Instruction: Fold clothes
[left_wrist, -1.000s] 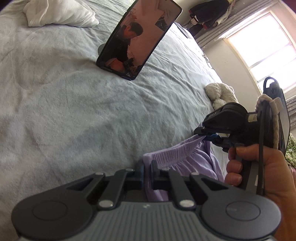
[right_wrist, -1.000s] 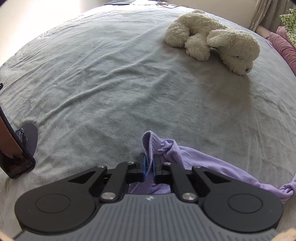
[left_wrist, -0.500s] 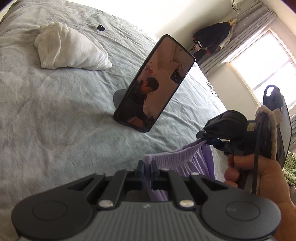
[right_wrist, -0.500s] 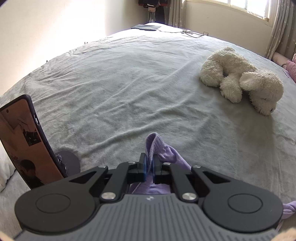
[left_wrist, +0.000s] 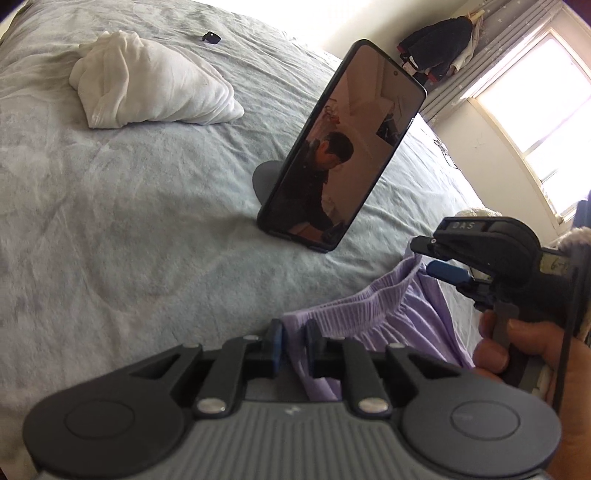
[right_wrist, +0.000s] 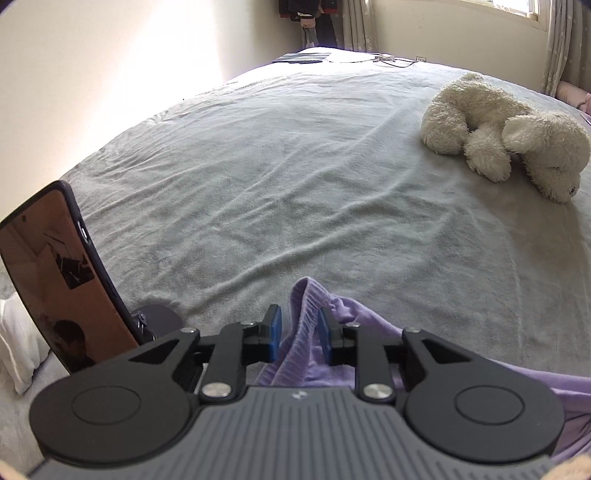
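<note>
Your left gripper (left_wrist: 293, 345) and right gripper (right_wrist: 298, 334) stood parted around the ribbed lilac cotton waistband (left_wrist: 354, 306), near the glossy propped phone (left_wrist: 341, 157).

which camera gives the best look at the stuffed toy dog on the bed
The right wrist view: the stuffed toy dog lies whole and unobstructed on the bed cover. In the left wrist view only a cream sliver shows behind the right gripper.
</note>
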